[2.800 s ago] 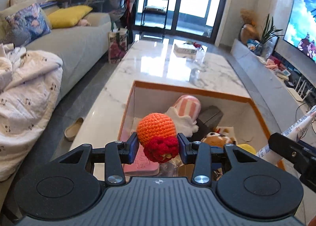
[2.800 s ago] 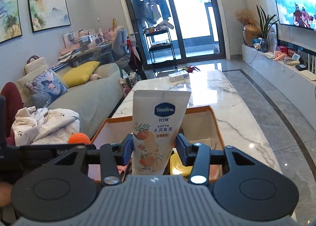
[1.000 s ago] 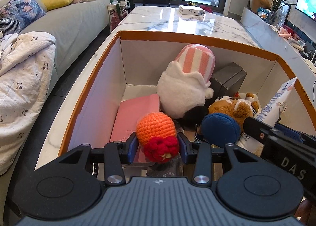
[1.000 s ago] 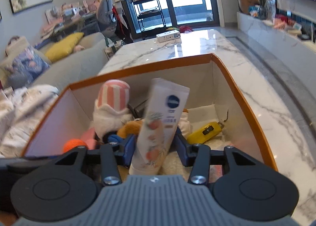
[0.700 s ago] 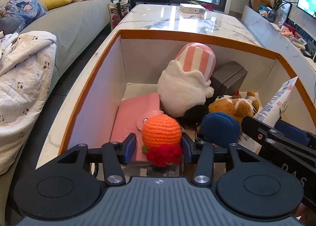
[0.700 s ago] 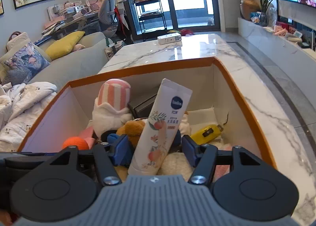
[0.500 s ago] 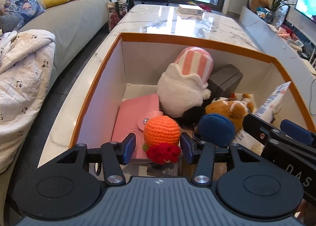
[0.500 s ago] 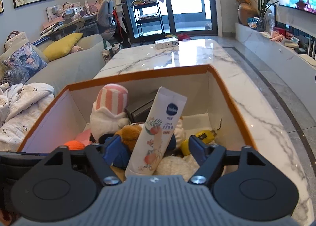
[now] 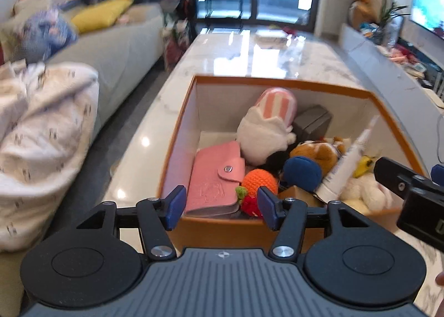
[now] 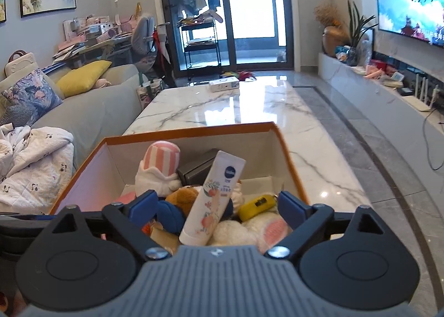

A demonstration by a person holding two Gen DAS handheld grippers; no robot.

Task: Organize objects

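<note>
An orange-rimmed box (image 9: 283,83) (image 10: 194,130) stands on the marble table, full of toys. The orange and red crochet toy (image 9: 259,181) lies in it beside a pink wallet (image 9: 213,182). The white Vaseline tube (image 10: 212,197) (image 9: 347,160) leans upright among the plush toys. My left gripper (image 9: 220,207) is open and empty above the box's near edge. My right gripper (image 10: 217,207) is open wide and empty, just behind the tube.
In the box are a pink-striped plush (image 9: 267,123), a grey case (image 9: 312,121), a blue ball (image 9: 302,172), a brown plush (image 9: 319,150) and a yellow item (image 10: 258,206). A sofa with a blanket (image 9: 44,134) is at left. A small white box (image 10: 224,84) lies on the far table end.
Both grippers opened and let go: the crochet toy and the tube now rest in the box. Both grippers drew back and up from the box.
</note>
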